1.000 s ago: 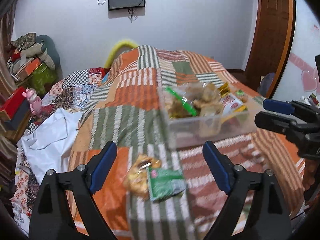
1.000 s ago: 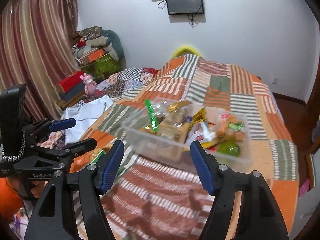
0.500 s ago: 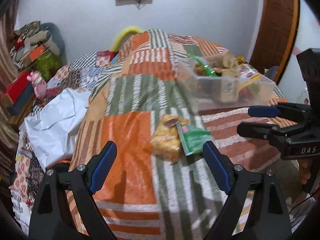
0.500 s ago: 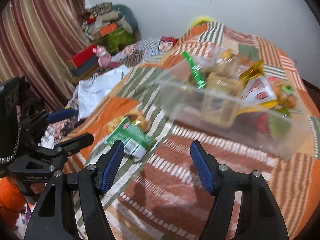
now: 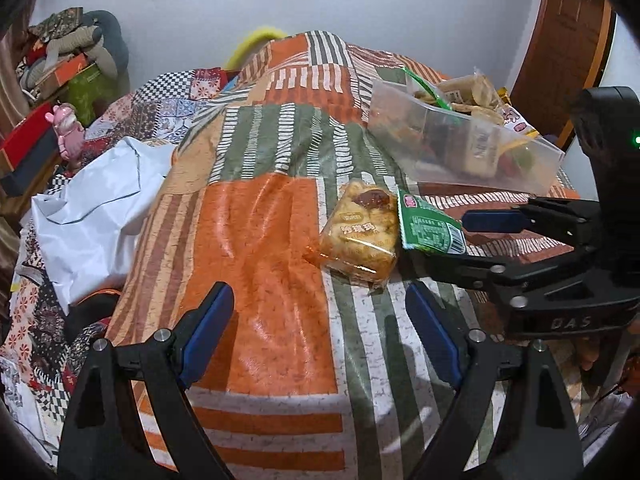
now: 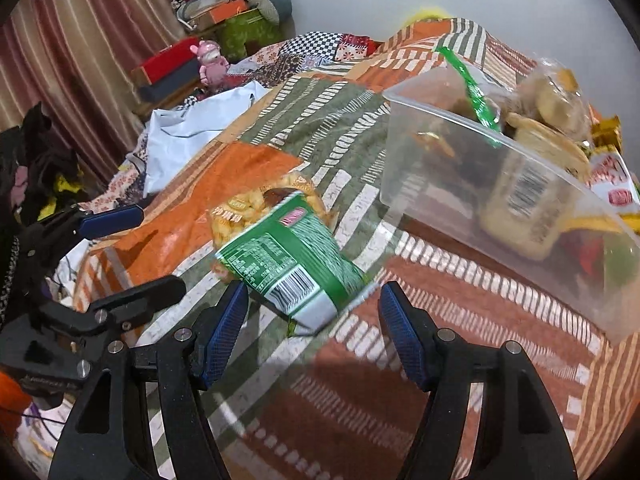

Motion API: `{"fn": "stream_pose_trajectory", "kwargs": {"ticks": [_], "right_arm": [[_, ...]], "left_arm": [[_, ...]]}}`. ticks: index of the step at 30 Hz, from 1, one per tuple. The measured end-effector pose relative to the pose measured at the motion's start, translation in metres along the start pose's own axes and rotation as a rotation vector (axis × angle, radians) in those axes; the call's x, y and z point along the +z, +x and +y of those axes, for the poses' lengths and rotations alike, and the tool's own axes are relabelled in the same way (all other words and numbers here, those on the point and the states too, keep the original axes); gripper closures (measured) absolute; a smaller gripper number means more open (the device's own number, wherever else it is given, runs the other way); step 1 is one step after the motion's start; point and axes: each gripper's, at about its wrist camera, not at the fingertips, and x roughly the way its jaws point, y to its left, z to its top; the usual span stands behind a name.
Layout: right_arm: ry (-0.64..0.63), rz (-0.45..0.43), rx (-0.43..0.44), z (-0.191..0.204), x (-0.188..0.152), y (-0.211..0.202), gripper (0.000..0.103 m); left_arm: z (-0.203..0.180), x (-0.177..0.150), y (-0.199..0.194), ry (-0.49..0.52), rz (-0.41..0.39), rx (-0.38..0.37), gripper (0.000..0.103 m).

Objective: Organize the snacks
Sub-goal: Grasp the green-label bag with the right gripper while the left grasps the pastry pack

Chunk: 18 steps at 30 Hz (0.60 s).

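Lying on the patchwork bedspread (image 5: 256, 240): green packet (image 6: 294, 264) overlapping pastry pack (image 5: 362, 232), beside snack-filled clear bin (image 6: 500, 200), its far end cut off. Right gripper (image 6: 314, 330) gaping wide at packet's edge; left gripper (image 5: 320, 334) gaping wide, gripping nothing. Packet label reading blurred in right view.

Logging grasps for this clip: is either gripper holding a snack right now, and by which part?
Nothing is held. Both the left gripper and right gripper are open; the green packet lies just ahead of the right jaws.

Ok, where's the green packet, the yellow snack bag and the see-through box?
Green foil packet (image 6: 294, 262), right wrist view, printed back.
Yellow clear-wrapped snack bag (image 5: 362, 232), left wrist view, front.
Clear plastic box (image 5: 460, 148), left wrist view, near wall.
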Motion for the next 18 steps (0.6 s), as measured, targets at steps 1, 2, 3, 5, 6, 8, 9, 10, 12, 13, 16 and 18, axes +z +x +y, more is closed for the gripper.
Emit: {"fn": "stream_pose_trajectory", "kwargs": {"ticks": [1,2,3,5,6,8,9,10,12,13,16,18], "right_arm": [[-0.004,0.009,0.004,0.0,0.001,0.002,0.038],[0.001,0.012,0.012,-0.002,0.002,0.004,0.042],[0.006,0.011,0.013,-0.004,0.001,0.005,0.045],[0.013,0.012,0.023,-0.008,0.001,0.005,0.053],[0.018,0.01,0.025,-0.01,0.001,0.004,0.055],[0.026,0.01,0.035,-0.013,0.003,0.004,0.061],[0.026,0.008,0.032,-0.013,0.003,0.004,0.063],[0.02,0.002,0.02,-0.013,0.003,0.003,0.065],[0.011,-0.005,0.008,-0.013,0.003,0.001,0.066],[0.01,-0.007,0.007,-0.013,0.002,-0.001,0.069],[0.005,-0.018,-0.002,-0.015,0.003,-0.003,0.07],[0.005,-0.024,-0.011,-0.017,0.002,-0.005,0.072]], "left_arm": [[0.0,0.001,0.002,0.003,0.001,-0.001,0.015],[0.0,0.001,0.004,0.005,0.003,-0.001,0.015],[0.0,0.002,0.007,0.005,0.008,-0.002,0.015],[0.0,0.004,0.01,0.005,0.012,-0.01,0.015],[0.0,0.005,0.012,0.005,0.011,-0.011,0.015],[-0.002,0.008,0.015,0.012,0.01,-0.014,0.015],[-0.002,0.009,0.017,0.015,0.011,-0.013,0.015],[-0.003,0.011,0.019,0.017,0.013,-0.013,0.015],[-0.006,0.015,0.023,0.021,0.017,-0.023,0.015],[-0.006,0.018,0.026,0.022,0.015,-0.027,0.015],[-0.008,0.027,0.034,0.022,0.019,-0.036,0.015],[-0.009,0.032,0.04,0.015,0.023,-0.051,0.015]]}}
